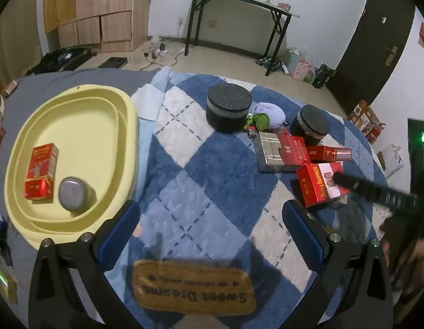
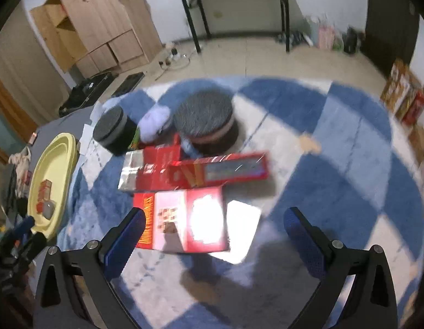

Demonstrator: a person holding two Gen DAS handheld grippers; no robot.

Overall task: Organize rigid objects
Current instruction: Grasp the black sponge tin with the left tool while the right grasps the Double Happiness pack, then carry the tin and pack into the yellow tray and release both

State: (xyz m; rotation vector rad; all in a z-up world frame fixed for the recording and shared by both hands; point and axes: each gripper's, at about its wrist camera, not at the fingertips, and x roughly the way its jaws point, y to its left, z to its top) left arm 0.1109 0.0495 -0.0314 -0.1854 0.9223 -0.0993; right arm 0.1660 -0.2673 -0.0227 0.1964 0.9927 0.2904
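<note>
Step in hand, as I read it: right gripper [image 2: 213, 229] going for the nearest red-and-white box [image 2: 182, 219], to carry it over to the yellow tray [image 1: 129, 126]. Jaws spread wide, nothing btwn them yet; box lies just ahead of the fingertips. To do it well: come down square over the box, straddle its shorter width, pads flat on the two side faces, then squeeze gently – it's thin card and will likely dent. Lift straight up so it doesn't drag the long red box [image 2: 220, 171] or the red-and-silver box [image 2: 146, 171] lying right behind it. Left gripper [image 1: 210, 226] hangs over bare blanket, jaws released, empty; best kept out of the way.

Tray sits on the left w/ a red carton [image 1: 40, 171] and a grey puck-like thing [image 1: 72, 193] already in it, plenty of room beside them.

Surface: bed w/ a blue-and-white diamond blanket [image 1: 212, 164], soft, so boxes may tilt when pressed. Two black round tins [image 1: 229, 107] and a small purple plush [image 1: 268, 113] sit further back. Room: wooden cabinets, a black-legged table [image 1: 239, 2] by the wall, dark door on the right, clutter on the floor.
</note>
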